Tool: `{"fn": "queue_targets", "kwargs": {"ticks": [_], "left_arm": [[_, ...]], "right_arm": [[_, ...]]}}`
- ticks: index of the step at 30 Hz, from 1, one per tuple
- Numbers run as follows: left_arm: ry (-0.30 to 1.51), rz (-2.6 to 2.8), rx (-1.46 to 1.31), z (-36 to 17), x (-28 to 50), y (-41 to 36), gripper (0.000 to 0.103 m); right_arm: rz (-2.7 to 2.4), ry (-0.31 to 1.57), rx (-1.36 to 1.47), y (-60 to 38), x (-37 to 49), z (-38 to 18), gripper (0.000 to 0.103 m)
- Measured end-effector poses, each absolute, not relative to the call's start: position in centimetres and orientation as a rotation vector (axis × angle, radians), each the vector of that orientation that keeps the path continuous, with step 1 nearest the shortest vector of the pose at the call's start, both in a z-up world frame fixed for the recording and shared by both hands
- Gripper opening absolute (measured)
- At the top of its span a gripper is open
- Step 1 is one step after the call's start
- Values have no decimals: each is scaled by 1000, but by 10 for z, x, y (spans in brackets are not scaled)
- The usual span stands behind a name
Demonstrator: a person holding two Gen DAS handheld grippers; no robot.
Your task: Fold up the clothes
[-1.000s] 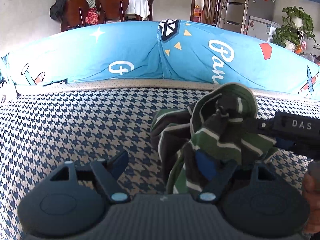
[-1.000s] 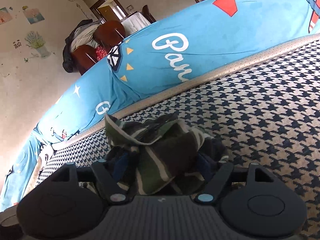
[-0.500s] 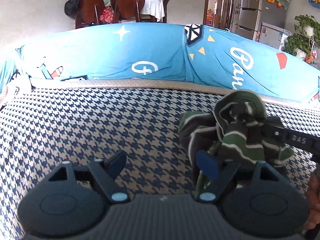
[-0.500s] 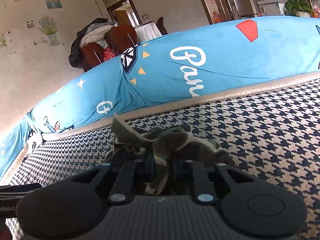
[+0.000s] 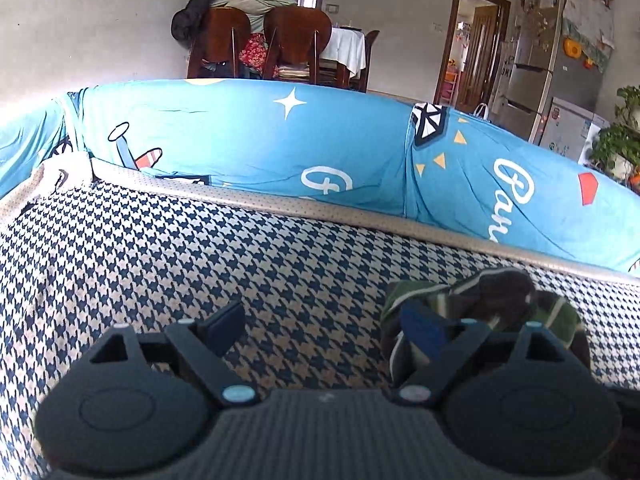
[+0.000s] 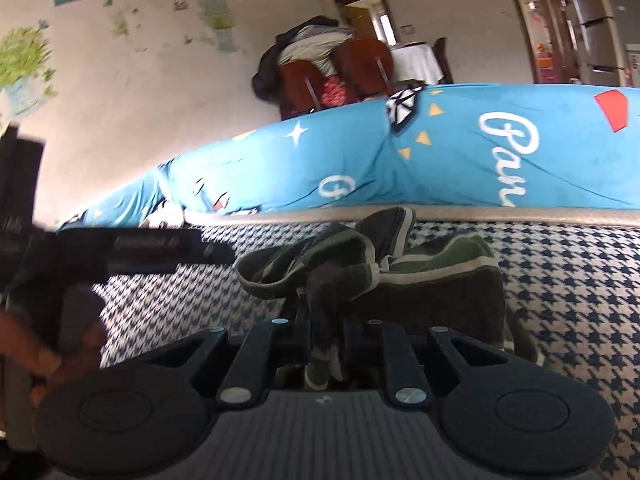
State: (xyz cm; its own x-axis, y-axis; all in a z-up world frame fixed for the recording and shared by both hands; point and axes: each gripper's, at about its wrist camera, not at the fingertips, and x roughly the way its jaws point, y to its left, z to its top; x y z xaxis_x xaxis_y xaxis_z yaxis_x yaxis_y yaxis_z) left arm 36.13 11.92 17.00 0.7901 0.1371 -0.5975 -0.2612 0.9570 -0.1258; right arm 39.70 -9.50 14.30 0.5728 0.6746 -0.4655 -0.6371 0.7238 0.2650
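Since it hangs in limp bunches wherever it is pinched, the striped garment (image 6: 400, 264) looks soft, light and floppy, a green, dark and white knit that will sag and slide rather than keep any shape. It sits crumpled on the houndstooth cover (image 5: 200, 264), toward the right and near side of the seat, with the blue cartoon-print cushion (image 5: 320, 148) running along the far edge.

The right gripper (image 6: 326, 336) has its jaws pinched narrow on a fold of that cloth, which bulges out above and dangles below the pads. The left gripper (image 5: 324, 328) has its jaws opening wide with only bare cover between them; its right-hand finger (image 5: 424, 330) stands just in front of the bundle, and I cannot tell whether it touches.

My guess is that a wad like this gives no clean edge to fold along, so the better hold would be at a hem, collar or sleeve end, one corner per gripper, pulled apart until the cloth hangs flat. Anything grabbed mid-bunch will likely take several layers at once.

By count: one garment, two grippers, one patterned cover, one long blue cushion, and at the far wall two wooden chairs (image 5: 260, 48) with a heap of coats on them
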Motion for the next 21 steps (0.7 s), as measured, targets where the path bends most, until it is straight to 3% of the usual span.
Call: {"fn": "queue_targets", "kwargs": {"ticks": [12, 21], "left_arm": [[568, 101, -192, 171, 356, 98, 95], [698, 94, -143, 143, 365, 88, 96]], "right_arm": [[966, 669, -109, -68, 355, 118, 16], [987, 708, -156, -74, 355, 121, 19]]}}
